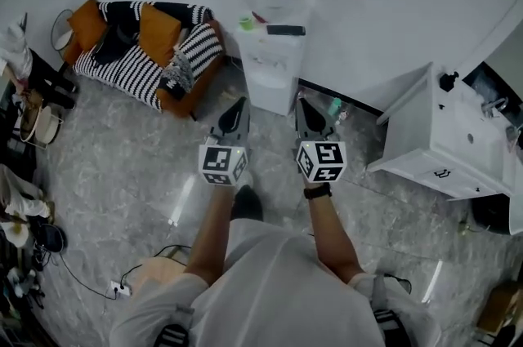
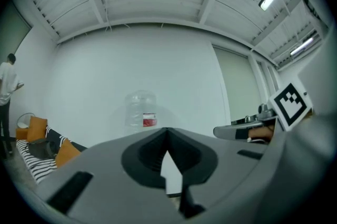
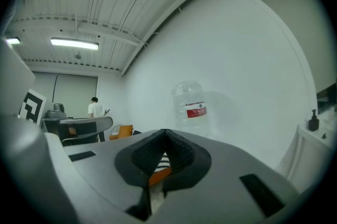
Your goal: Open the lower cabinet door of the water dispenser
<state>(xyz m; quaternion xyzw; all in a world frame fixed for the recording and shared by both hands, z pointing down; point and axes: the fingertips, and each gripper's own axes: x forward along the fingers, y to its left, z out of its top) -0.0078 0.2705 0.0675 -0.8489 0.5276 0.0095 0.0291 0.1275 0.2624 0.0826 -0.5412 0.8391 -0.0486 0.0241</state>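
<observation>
White plastic water dispenser [image 1: 271,60]; both grippers clenched, empty.
Head view: lower cabinet door [image 1: 270,96] at 12 o'clock, beyond left gripper [image 1: 233,118] and right gripper [image 1: 315,118]; probably light, stiff, so pull at its edge. Left gripper view: jaws together. Right gripper view: same.

Head view: above the person, looking steeply down, water dispenser [image 1: 274,68] near, ahead. Both gripper views: low, level, side by side, sharing its bottle [image 2: 142,109] against the white wall [image 3: 253,59].
</observation>
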